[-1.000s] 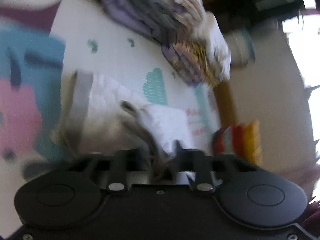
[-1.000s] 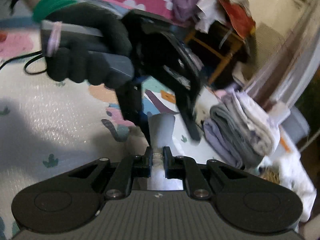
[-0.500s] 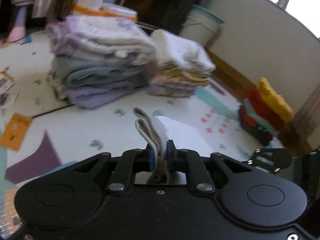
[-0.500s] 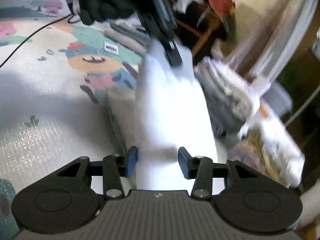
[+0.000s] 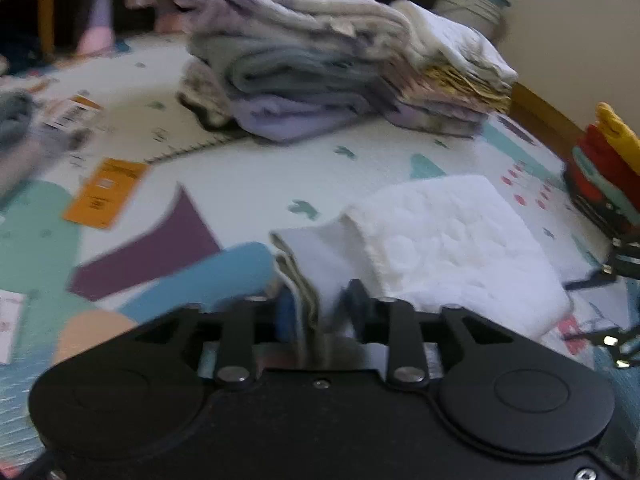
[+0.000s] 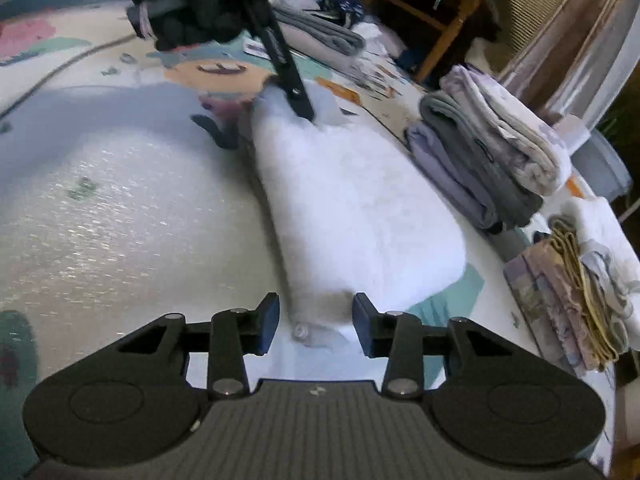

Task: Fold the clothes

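left claw point(image 5: 316, 308) pinching white cloth point(image 5: 448, 248) edge | right claw point(image 6: 314, 322) spread | gloved hand point(image 6: 192, 12) only in right view

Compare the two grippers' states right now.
The left gripper is nearly shut, with the white cloth's folded edge between its fingers; the right gripper is open, its fingers apart and clear of the cloth's corner. The left sits at one end of the cloth, the right at the other. Both are low over the mat.
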`<action>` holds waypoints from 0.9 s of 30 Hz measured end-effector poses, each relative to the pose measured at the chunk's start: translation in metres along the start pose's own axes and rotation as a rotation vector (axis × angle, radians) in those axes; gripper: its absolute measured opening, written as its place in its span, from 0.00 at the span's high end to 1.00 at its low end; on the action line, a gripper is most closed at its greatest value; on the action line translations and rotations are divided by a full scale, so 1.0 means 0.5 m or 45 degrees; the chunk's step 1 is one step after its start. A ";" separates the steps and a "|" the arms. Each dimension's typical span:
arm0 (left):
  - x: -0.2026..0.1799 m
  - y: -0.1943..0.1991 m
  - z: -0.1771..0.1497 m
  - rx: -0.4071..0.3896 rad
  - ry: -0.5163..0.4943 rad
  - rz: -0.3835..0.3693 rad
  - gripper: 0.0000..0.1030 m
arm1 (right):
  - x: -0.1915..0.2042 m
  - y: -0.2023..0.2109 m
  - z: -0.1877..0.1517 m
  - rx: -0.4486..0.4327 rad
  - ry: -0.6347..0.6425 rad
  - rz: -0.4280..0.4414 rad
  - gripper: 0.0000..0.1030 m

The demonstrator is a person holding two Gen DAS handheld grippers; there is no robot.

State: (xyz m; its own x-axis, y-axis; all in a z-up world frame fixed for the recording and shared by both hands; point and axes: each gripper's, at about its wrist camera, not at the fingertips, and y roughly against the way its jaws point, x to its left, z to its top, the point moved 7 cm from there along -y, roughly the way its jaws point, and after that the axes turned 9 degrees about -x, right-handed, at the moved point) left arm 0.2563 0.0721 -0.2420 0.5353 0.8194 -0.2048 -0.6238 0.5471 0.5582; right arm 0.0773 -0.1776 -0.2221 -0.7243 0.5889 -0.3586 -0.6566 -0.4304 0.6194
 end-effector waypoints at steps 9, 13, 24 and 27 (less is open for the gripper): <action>-0.095 0.067 0.044 -0.119 -0.155 -0.039 0.69 | -0.095 0.031 0.039 -0.232 -0.258 -0.053 0.64; -0.158 0.014 0.044 -0.089 -0.312 -0.107 0.69 | -0.131 -0.029 0.026 -0.205 -0.192 -0.052 0.64; -0.116 -0.033 -0.021 -0.063 -0.332 -0.049 0.60 | -0.136 -0.138 0.001 -0.130 -0.282 0.119 0.53; -0.125 -0.012 -0.003 -0.056 -0.310 -0.031 0.59 | -0.149 -0.105 0.036 -0.197 -0.294 0.057 0.55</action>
State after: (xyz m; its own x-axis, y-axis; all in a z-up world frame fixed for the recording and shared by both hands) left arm 0.2259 0.0180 -0.2334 0.6687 0.7434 -0.0148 -0.6305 0.5774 0.5188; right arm 0.1697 -0.1866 -0.2156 -0.6975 0.6999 -0.1537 -0.6624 -0.5480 0.5108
